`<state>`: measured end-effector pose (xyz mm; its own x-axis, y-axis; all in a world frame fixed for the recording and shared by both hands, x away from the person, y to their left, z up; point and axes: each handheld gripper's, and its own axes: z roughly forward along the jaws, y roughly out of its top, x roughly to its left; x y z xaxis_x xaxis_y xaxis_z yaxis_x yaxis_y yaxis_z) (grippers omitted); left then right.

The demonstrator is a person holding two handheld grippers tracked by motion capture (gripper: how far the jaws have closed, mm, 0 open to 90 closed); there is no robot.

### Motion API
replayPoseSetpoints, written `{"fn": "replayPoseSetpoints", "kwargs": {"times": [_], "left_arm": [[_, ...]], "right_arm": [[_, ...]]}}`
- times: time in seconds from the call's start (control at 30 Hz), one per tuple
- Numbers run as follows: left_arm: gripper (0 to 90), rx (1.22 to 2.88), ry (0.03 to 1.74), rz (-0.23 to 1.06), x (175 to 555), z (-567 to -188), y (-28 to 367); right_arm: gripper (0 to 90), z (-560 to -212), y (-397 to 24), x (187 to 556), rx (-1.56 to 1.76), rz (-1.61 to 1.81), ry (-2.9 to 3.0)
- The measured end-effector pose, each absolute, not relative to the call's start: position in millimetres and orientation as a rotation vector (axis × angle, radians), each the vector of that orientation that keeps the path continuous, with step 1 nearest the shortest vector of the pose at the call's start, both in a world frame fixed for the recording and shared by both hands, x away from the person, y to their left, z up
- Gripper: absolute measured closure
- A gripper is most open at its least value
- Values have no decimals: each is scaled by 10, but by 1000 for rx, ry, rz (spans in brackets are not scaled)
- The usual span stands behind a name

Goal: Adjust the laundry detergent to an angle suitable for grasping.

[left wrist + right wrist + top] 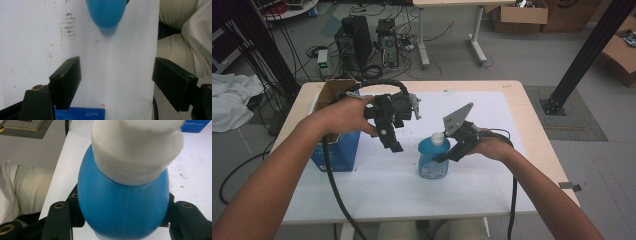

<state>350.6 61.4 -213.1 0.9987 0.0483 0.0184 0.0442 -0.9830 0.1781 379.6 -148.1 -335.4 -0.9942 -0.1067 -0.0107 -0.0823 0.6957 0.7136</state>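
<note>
On the white mat, right claw clamps blue bottle, label unreadable

High view overlooks table, tool views close, sharing blue bottle

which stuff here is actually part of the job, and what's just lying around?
In the job:
- blue bottle, clamped in the right gripper
- left gripper, open, held above the table
- blue box, probably

Lying about:
- computer towers on the floor
- cardboard boxes
- white cloth
</note>
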Motion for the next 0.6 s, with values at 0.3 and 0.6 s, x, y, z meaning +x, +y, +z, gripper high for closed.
{"fn": "replayPoseSetpoints", "kwargs": {"times": [0.3,0.6], "left_arm": [[241,2966,63,33,3506,-2129,590],[241,2966,56,37,3508,-2126,596]], "right_arm": [[415,-3359,-1479,3796,116,-1174,-2859],[394,-3379,-1456,3790,92,-1152,-2856]]}}
